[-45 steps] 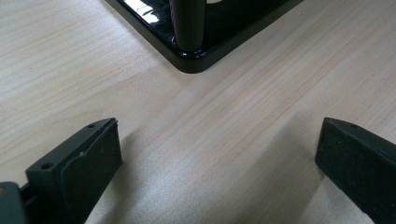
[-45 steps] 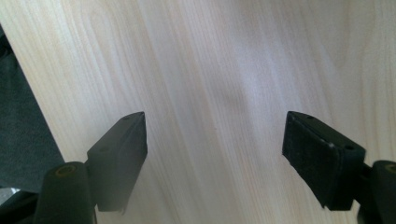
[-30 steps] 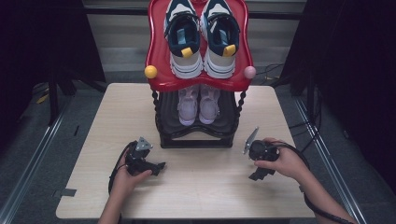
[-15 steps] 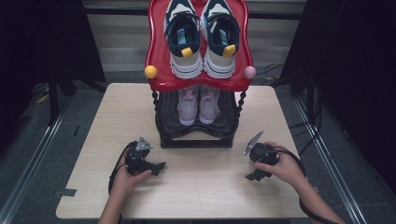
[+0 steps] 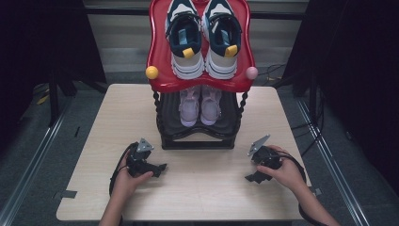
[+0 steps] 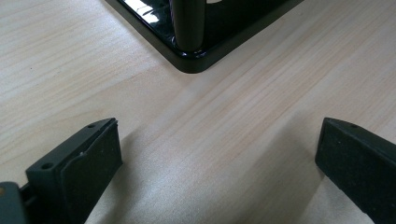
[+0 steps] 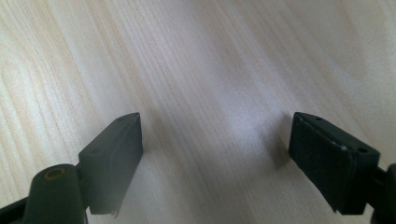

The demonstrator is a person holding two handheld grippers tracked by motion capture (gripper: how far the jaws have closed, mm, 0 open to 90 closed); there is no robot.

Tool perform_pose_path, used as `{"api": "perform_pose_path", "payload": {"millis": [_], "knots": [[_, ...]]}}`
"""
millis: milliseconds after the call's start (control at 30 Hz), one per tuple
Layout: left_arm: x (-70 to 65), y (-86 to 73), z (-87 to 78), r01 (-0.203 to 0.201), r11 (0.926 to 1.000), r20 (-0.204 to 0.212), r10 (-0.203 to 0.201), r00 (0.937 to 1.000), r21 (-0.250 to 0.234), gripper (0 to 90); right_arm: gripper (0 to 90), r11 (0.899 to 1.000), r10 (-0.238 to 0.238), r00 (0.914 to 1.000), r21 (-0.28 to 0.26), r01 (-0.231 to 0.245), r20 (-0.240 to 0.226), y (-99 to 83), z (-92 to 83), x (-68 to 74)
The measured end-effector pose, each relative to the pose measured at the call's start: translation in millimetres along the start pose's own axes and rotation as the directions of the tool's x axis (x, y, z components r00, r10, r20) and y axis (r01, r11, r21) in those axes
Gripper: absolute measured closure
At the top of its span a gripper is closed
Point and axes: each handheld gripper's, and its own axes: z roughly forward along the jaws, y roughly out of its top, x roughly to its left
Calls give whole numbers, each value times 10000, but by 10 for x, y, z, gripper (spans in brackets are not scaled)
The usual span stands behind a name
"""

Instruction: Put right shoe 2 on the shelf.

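A two-tier shoe rack stands at the table's far middle. Its red top shelf (image 5: 157, 56) carries a pair of navy and white sneakers (image 5: 186, 40). Its black lower shelf (image 5: 226, 125) holds a pair of pale pink shoes (image 5: 200, 106). My left gripper (image 5: 160, 168) lies low on the table in front of the rack's left corner, open and empty (image 6: 219, 140); the rack's black base corner (image 6: 191, 60) is just ahead of it. My right gripper (image 5: 250, 178) hangs close over bare wood at the front right. Its jaws (image 7: 217, 126) have just been opening, with nothing between them.
The light wooden table (image 5: 211, 197) has bare room between and in front of both hands. A yellow knob (image 5: 151, 72) and a pink knob (image 5: 251, 72) stick out from the red shelf's front corners. Dark floor and metal rails flank the table.
The right hand has sunk a little toward the tabletop with its gripper. The left hand, the rack and the shoes have not moved.
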Motion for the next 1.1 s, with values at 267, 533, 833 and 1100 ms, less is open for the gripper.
{"api": "perform_pose_path", "payload": {"millis": [267, 533, 833, 1100], "knots": [[0, 0, 0, -1, 10000, 6, 1, 10000, 1, 0, 142, 9966, 305, 9995, -772, -299, 73, -98, 9, 20], [0, 0, 0, -2, 10000, 5, 2, 10000, 1, 0, 139, 9867, 454, 9987, -1575, -415, 210, -194, 20, 31], [0, 0, 0, 0, 10000, 5, 0, 10000, 0, 0, 130, 9727, 647, 9971, -2258, -541, 398, -284, 33, 51], [0, 0, 0, -3, 10000, 5, 3, 10000, 2, 0, 125, 9541, 822, 9954, -2923, -645, 484, -364, 54, 68]]}}
